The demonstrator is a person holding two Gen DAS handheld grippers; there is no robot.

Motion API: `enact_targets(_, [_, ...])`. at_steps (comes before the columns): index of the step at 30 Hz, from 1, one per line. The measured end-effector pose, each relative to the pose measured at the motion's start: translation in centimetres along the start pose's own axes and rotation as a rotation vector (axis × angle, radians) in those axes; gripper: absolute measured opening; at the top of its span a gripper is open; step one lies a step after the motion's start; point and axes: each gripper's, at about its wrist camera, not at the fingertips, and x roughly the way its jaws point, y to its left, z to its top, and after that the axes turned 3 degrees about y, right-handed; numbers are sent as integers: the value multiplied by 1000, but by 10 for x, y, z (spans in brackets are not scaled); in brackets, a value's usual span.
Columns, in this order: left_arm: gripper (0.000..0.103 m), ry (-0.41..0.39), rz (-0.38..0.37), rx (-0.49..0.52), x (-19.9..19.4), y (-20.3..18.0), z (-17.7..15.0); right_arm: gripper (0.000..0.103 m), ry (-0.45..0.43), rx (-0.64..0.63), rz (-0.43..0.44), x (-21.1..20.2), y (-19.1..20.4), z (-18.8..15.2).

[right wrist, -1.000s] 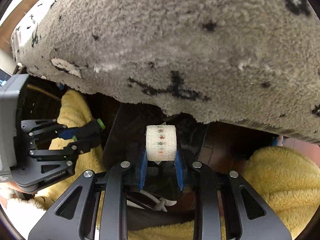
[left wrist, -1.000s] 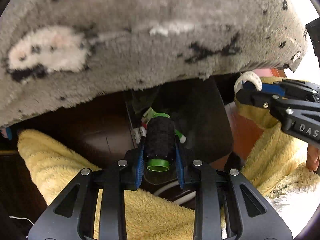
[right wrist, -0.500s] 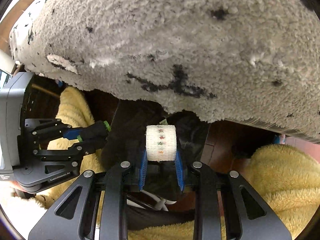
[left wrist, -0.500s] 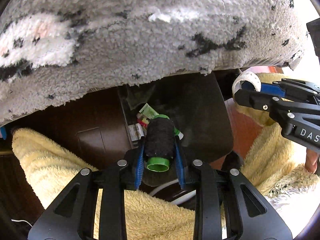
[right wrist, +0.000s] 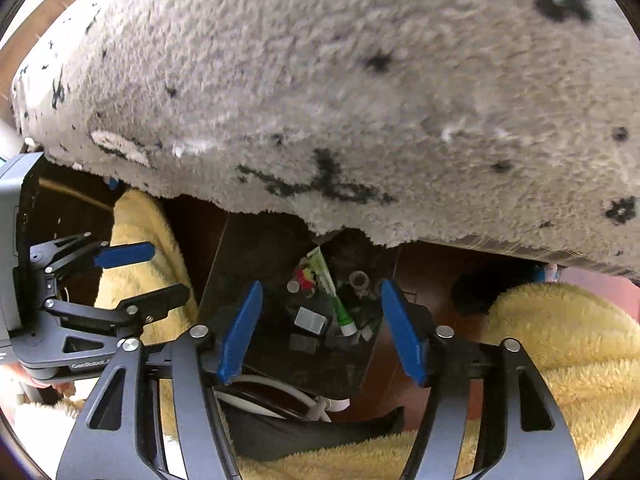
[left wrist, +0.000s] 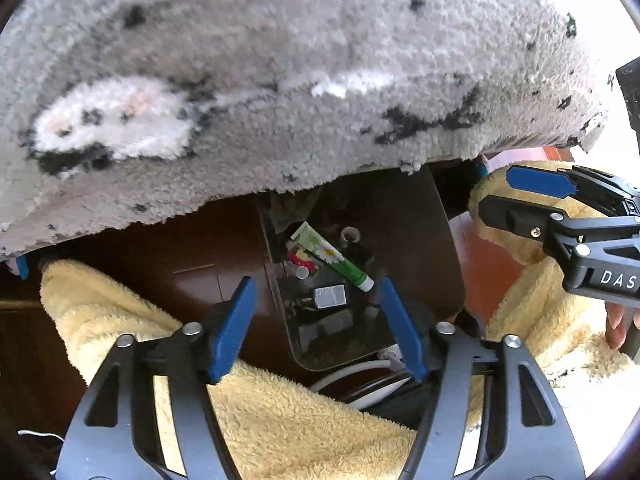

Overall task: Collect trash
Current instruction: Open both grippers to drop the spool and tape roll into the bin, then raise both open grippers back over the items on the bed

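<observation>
A dark trash bin (left wrist: 420, 240) stands on the floor below both grippers; it also shows in the right wrist view (right wrist: 248, 256). Inside lie a green-and-white tube (left wrist: 332, 256) (right wrist: 332, 292), a small tape roll (left wrist: 351, 235) (right wrist: 359, 280), a small grey box (left wrist: 330, 296) (right wrist: 310, 320) and other scraps. My left gripper (left wrist: 314, 304) is open and empty above the bin, and shows from the side in the right wrist view (right wrist: 156, 272). My right gripper (right wrist: 320, 312) is open and empty above the bin, and shows at the right in the left wrist view (left wrist: 516, 196).
A grey shaggy rug with black marks (left wrist: 280, 80) (right wrist: 360, 100) fills the upper half of both views, its edge overhanging the bin. Yellow fluffy slippers (left wrist: 100, 312) (right wrist: 568, 332) sit either side on the dark wood floor. White cables (right wrist: 280, 392) lie near the bin.
Both grippers have opened. The black roll with green ends has left the left gripper and the white patterned roll has left the right gripper. The bin's contents now show.
</observation>
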Motion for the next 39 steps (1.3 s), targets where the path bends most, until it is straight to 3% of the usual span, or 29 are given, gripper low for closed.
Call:
enact_targets(6, [83, -47, 43, 15, -23, -3, 1, 88, -45, 10, -23, -19, -4, 2])
enact_targets(14, [95, -155, 75, 35, -68, -6, 11, 96, -131, -20, -87, -55, -8, 14])
enact_targets(28, [95, -359, 163, 63, -138, -5, 65, 97, -376, 24, -121, -142, -34, 61])
enact_targets(39, [95, -420, 171, 84, -149, -7, 127, 97, -432, 67, -205, -161, -66, 121])
